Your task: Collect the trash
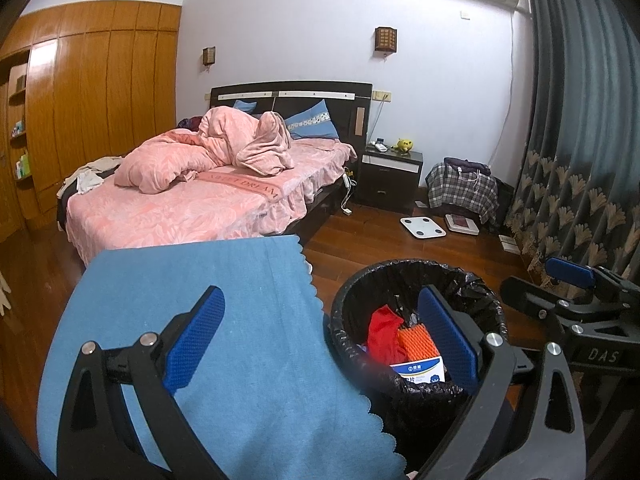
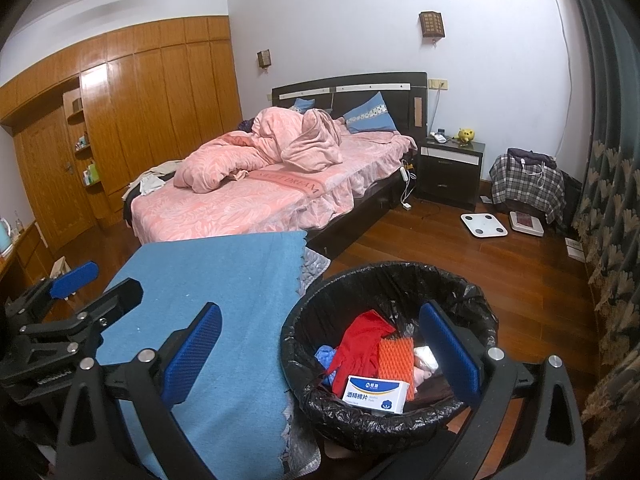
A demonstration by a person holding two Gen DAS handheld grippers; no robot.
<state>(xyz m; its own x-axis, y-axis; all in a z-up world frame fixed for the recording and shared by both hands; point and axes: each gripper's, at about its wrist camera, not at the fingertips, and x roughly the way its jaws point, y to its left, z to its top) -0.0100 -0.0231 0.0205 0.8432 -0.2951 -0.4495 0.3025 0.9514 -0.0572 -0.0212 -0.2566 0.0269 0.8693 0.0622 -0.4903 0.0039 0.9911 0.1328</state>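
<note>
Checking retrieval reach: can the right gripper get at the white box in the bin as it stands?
Probably yes. The right gripper is open and empty, poised over the bin. The white box lies on top of the trash against the near wall, with nothing covering it. The near rim is close, so finger clearance may be tight.

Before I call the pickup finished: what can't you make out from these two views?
- Bottom of the bin: both views, buried under the red cloth, orange foam and white box.
- Floor behind the blue cloth: both views, the cloth covers it.
- Small print on the box: too small.
- Left gripper and right gripper: jaws open, empty.
</note>
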